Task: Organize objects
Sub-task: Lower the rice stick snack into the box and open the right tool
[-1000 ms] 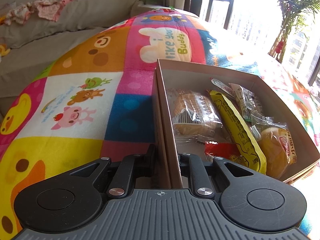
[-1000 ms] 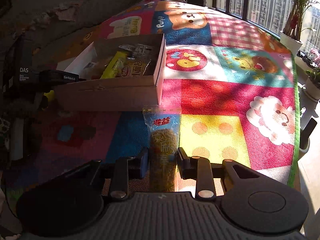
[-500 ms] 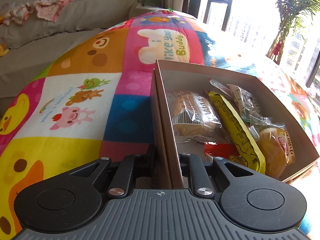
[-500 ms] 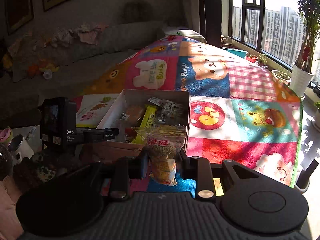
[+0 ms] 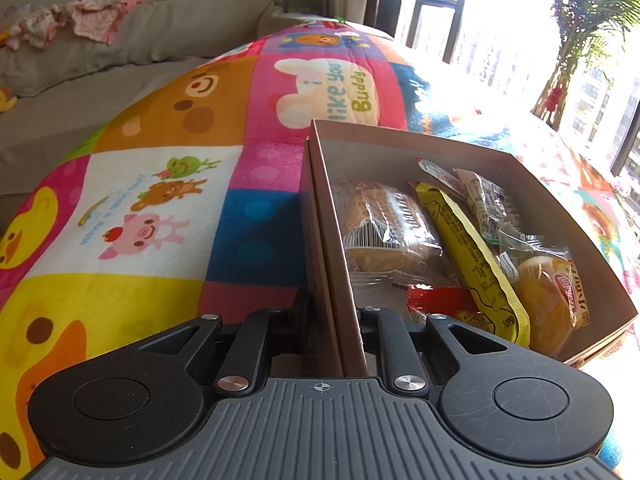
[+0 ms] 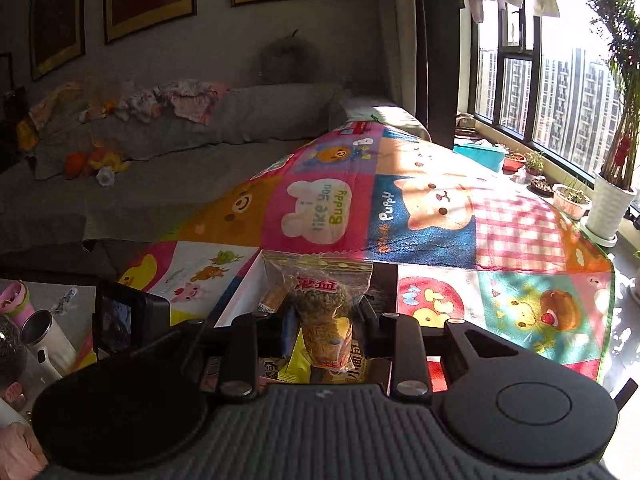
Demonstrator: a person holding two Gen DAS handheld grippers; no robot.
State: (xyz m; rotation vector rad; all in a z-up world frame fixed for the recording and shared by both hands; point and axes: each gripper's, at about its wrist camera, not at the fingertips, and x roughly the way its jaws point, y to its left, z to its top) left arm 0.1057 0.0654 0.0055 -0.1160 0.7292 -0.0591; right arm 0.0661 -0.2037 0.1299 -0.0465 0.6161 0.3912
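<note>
Nearest, in the right wrist view: right tool [image 6: 326, 320] clamped on a clear snack bag [image 6: 324, 312], pads pinching its lower half, red label and sealed top standing up and away from the camera. Long axis of the bag runs along the tool's pointing line, roughly upright in this view. Directly beneath and just beyond the bag: the open box [image 6: 244, 296], its white inner wall showing on the left, yellow and printed wrappers visible between the tool's arms. So the drop target lies straight below and slightly ahead; judged next need is a short lowering and a release, no sideways travel.

In the left wrist view: left tool [image 5: 332, 312] closed on the near-left wall of the box [image 5: 480, 152], one pad outside, one inside, steadying it on the quilt [image 5: 160, 200]. Right hand plainly the one nearer to the bag; left busy as anchor.

Inside the box: wrapped cake [image 5: 384, 232] left, yellow bar [image 5: 468, 248] lying lengthwise down the middle, orange bun [image 5: 548, 292] right, red packet [image 5: 436, 300] near the front. Free space looks scarce.

Hard to make out: box floor and far rim hidden behind the bag in the right view; pad contact on the bag shadowed; window glare washing out the far quilt in the left view; dark device [image 6: 120, 316] at left only partly seen.
</note>
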